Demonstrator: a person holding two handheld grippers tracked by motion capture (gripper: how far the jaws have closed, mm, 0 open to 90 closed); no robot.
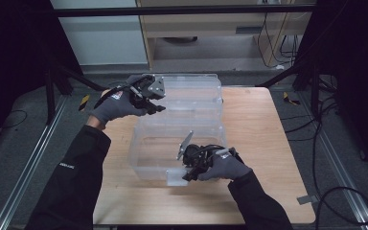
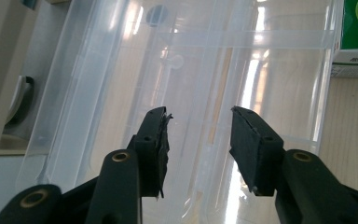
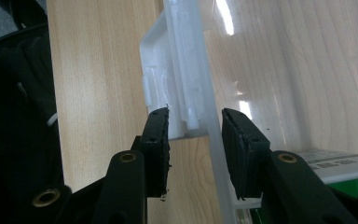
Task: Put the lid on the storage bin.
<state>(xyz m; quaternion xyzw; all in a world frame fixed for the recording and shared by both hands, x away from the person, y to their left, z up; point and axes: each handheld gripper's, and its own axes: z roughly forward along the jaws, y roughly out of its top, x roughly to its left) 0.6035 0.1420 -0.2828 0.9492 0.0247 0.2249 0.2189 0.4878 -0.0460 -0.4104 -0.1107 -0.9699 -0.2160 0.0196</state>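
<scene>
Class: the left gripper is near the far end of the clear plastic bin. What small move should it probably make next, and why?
Probably ease the left gripper onto the clear bin's far rim and close. Its jaws stand open with nothing pinched, while the right gripper straddles the near rim by the latch tab.

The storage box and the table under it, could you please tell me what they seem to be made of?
The storage box looks like clear, glossy plastic: the table shows through its walls, which catch bright reflections. The table looks like light wood or wood-look laminate with a matte finish and visible grain.
</scene>
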